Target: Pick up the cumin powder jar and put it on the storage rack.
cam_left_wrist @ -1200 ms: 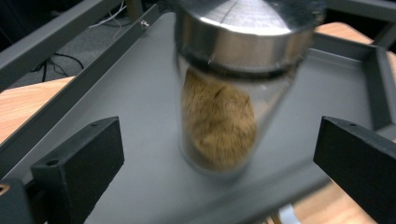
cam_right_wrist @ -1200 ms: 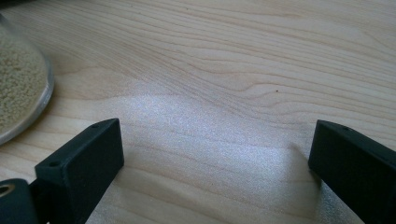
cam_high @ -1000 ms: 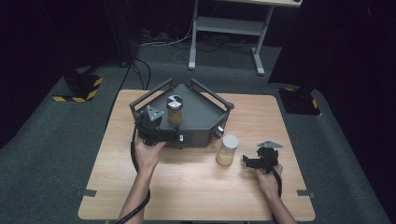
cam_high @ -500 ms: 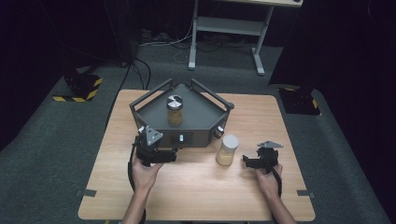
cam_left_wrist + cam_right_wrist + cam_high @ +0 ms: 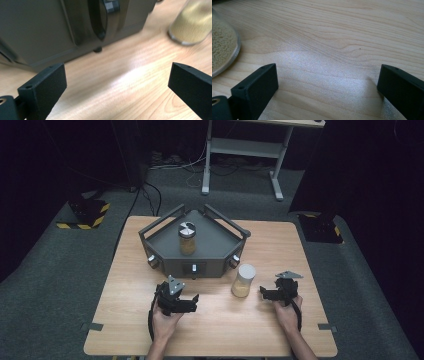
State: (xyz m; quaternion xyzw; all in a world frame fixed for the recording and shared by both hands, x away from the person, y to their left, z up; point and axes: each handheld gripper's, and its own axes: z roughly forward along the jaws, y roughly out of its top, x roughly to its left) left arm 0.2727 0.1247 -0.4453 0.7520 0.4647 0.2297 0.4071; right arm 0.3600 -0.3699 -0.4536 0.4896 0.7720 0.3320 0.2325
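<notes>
Dark grey tray, pale wood-grain table, white-lidded jar of tan grains.

Matt wooden table, seemingly glass jar.

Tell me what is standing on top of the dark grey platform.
One jar stands upright on the dark grey platform, about half full of tan grains, closed with a shiny lid. The platform's deck covers whatever lies inside or under it. A second jar stands off it, on the table.
</notes>
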